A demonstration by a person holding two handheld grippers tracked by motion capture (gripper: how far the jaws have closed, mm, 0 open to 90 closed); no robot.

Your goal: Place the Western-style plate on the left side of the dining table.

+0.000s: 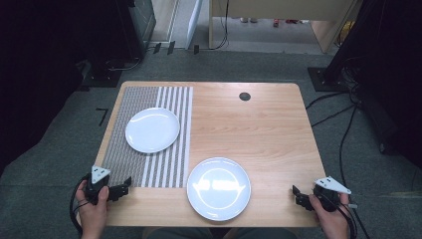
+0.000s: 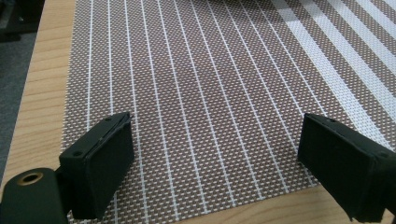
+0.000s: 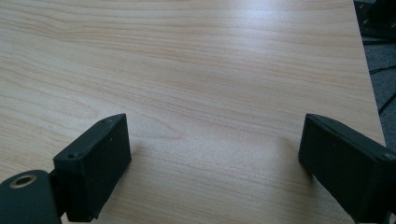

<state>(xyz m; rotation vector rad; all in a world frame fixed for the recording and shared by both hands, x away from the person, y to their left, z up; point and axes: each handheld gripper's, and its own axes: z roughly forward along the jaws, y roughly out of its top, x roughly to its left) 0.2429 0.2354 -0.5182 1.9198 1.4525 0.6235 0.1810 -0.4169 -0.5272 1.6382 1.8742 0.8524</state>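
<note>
**High view: two plates on the table, both grippers empty at the near edge**

High view shows a wooden table point(image 1: 259, 129) with a striped woven placemat point(image 1: 124, 159) covering its left part. A white plate point(image 1: 152, 129) lies on the placemat, towards its far half. A second white plate point(image 1: 219, 188) rests on bare wood near the front edge, just right of the placemat's near right corner. A small dark round cap point(image 1: 244, 96) sits in the tabletop near the far edge.

The left gripper point(image 1: 119, 189) is held at the near left corner, over the front edge of the placemat, apart from both plates. In the left gripper view its jaws stand wide apart above the weave point(image 2: 205, 93), nothing between them, with the mat's near edge and a strip of wood just below.

The right gripper point(image 1: 297, 196) is held at the near right corner, well apart from the nearer plate. In the right gripper view its jaws are spread wide over bare wood point(image 3: 210, 84), gripping nothing; the table's right edge and grey floor show at the upper right.
</note>
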